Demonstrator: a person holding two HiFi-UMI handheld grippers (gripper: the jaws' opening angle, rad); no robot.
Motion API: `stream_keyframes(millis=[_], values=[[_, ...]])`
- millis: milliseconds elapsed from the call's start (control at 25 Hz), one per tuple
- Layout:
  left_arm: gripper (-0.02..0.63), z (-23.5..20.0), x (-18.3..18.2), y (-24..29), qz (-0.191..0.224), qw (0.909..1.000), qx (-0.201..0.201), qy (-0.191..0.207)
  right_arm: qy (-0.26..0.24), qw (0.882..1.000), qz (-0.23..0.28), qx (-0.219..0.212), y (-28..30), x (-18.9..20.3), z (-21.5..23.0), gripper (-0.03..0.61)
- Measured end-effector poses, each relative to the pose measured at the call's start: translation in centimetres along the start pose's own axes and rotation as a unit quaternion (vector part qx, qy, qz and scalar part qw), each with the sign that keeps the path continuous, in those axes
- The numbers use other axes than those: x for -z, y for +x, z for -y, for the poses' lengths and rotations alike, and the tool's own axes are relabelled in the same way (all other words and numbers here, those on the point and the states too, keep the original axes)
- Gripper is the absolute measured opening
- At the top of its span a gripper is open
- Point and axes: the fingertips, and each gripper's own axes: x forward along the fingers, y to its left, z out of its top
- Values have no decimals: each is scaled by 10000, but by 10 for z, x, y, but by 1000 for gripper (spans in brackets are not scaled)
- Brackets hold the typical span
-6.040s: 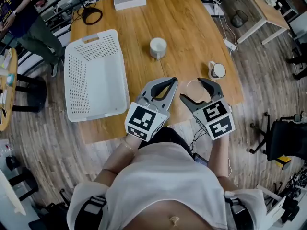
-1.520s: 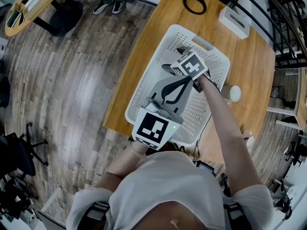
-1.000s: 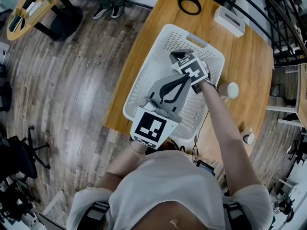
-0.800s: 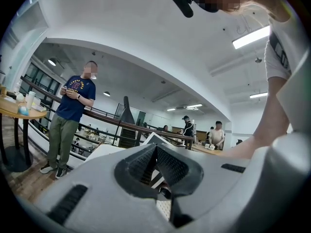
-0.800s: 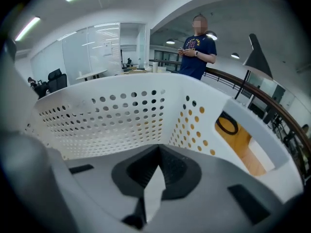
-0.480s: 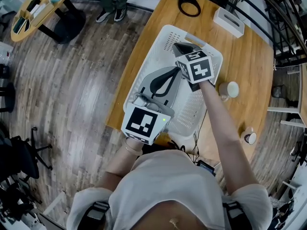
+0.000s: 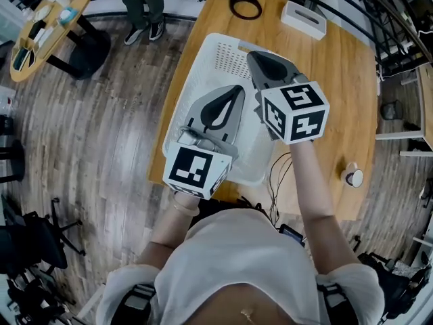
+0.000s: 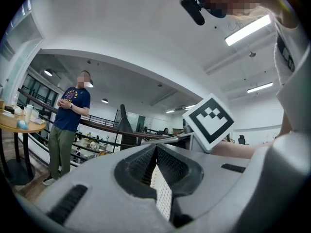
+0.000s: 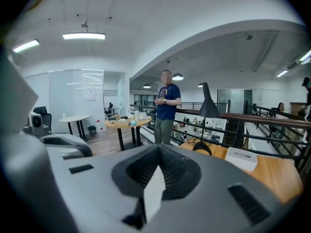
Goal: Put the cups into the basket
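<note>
R gripper (image 7: 253, 57) and L gripper (image 7: 235, 89) are both hovering shut & empty over the basket (image 7: 203, 56), w/ the cup (image 7: 352, 177) sitting well off rightward on the table (image 7: 338, 80), nearer the R gripper.

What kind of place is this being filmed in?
Probably an open-plan office or lab on an upper level: there is a wooden worktable, an office chair on a plank floor, a railing along the edge, and a strip light overhead.
</note>
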Motion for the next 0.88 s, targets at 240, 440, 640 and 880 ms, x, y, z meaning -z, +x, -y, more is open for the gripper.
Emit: stream_keyframes(millis=[240,440,640,880], values=[[8,31,4,8,-27,9996,294,6,-108,9982,340,481,-56,-1,3,11],[8,65,9,16,-44,9978,659,60,-13,9944,532,915,-100,8,15,11],[8,108,15,21,-112,9940,1084,18,96,9866,745,1451,-148,17,30,11],[8,156,21,28,-157,9875,1565,37,261,9719,985,2124,-204,35,47,11]])
